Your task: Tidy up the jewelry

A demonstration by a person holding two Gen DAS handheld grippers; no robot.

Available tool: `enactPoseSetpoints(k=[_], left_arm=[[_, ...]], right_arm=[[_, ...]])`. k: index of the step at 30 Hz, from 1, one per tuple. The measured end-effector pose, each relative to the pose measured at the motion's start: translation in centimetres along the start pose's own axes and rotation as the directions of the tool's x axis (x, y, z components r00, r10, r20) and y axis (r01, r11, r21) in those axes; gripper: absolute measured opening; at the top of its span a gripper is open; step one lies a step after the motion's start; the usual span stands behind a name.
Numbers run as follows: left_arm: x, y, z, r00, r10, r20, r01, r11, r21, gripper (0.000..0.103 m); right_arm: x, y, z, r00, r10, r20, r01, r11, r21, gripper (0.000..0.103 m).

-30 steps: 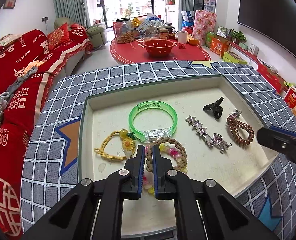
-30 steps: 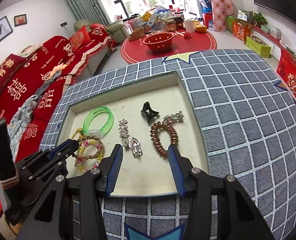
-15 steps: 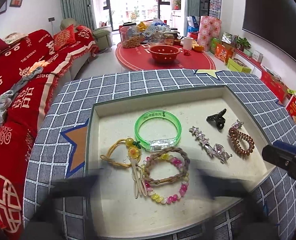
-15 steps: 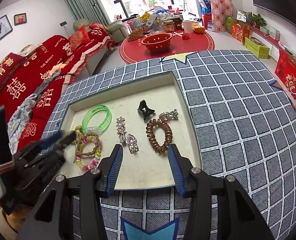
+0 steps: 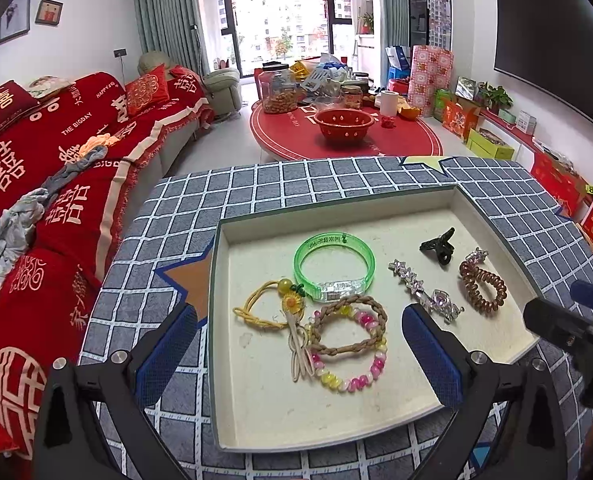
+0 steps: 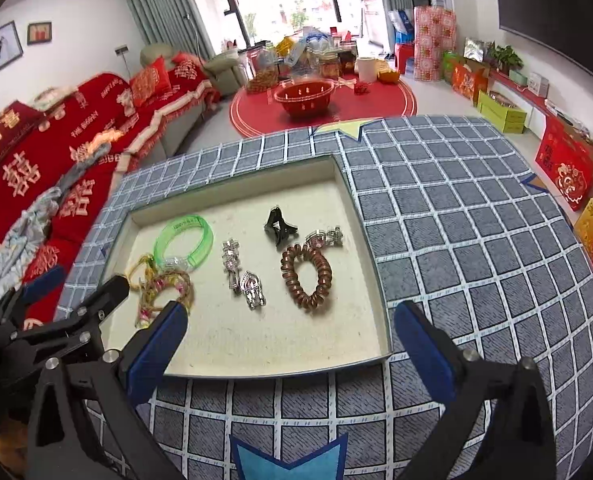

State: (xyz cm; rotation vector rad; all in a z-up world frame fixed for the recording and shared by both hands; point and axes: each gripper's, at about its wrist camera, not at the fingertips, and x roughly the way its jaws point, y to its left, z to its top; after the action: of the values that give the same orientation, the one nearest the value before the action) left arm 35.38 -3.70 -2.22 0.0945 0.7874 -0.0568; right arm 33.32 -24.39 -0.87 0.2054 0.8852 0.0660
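Observation:
A shallow cream tray sits on a grey checked cloth. In it lie a green bangle, a yellow cord tie with a flower, a braided bracelet over a pink and yellow bead bracelet, a silver star clip, a black claw clip and a brown coil tie. My left gripper is open and empty above the tray's near left part. My right gripper is open and empty over the tray's near edge.
A red sofa runs along the left. A round red table with a red bowl and jars stands behind the checked surface. Boxes line the right wall. The checked cloth extends to the right of the tray.
My left gripper has opened wide, let go of the bracelets and pulled back from them. My right gripper has opened wider and drawn back a little.

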Motion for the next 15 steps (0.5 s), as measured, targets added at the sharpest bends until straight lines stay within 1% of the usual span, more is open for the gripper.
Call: enactPoseSetpoints(k=[4,8,15], left_arm=[[-1.0,0.5,-0.8,1.000,-0.004,-0.005,0.004,1.000,-0.011,0.103],[-2.6,0.5,-1.9,1.000,0.000,0.005,0.000,1.000,-0.019,0.103],[-5.8,0.7,-4.9,0.999,0.031,0.045,-0.029,0.999,-0.031,0.103]], right_arm=[[-0.9,0.5,-0.4,1.000,-0.023,0.017,0.024,0.999,-0.034,0.103],[-1.7,0.9,-1.2,1.000,-0.018,0.011,0.019,0.999,-0.049,0.103],[-3.5,1.2,-3.9,0.999,-0.037,0.026,0.039,0.997,-0.073,0.103]])
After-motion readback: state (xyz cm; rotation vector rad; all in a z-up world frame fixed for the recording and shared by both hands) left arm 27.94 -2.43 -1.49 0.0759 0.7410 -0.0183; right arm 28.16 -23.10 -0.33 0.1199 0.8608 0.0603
